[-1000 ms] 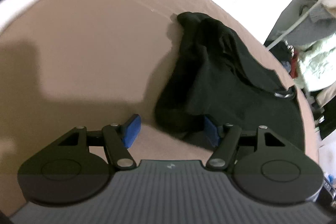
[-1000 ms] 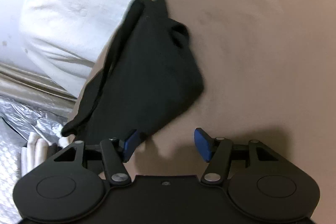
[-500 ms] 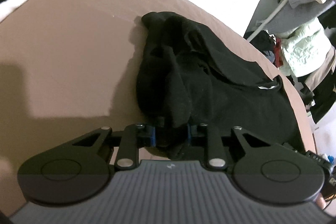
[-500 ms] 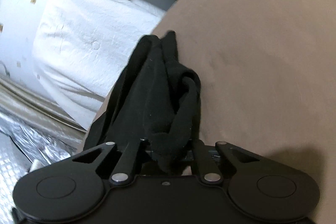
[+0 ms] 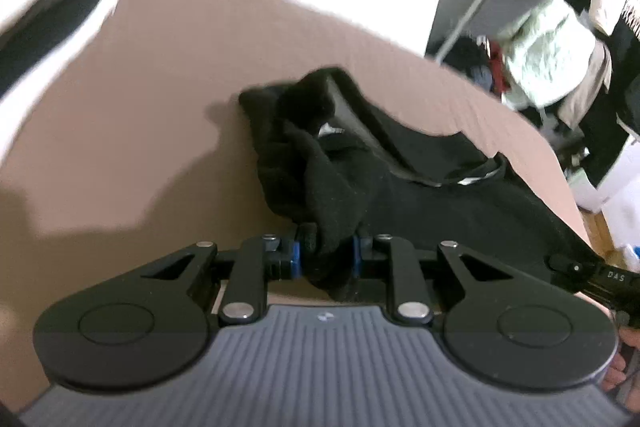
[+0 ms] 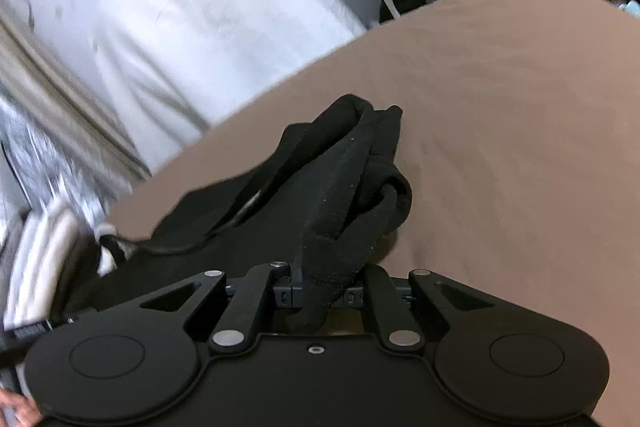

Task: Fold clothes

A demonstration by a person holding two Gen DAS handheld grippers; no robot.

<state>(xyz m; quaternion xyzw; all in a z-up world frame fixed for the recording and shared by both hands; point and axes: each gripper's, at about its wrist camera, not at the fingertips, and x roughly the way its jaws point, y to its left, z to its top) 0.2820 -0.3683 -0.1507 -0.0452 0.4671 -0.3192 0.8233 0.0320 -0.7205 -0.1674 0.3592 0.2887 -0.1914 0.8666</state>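
Both my left gripper (image 5: pixel 326 255) and right gripper (image 6: pixel 326 287), apart a second ago, now have jaws clamped on the crumpled black fleece garment (image 5: pixel 400 187), bunched toward 12 o'clock; lifting can follow.

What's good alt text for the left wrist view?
The left tongs are shut on a bunched edge of a black garment, which trails away across a tan padded surface. Blurred white fabric and a clothes pile fill the background.

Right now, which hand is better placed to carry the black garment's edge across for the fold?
Neither clearly: the left gripper and right gripper each pinch a bunch of the black garment. Move them together.
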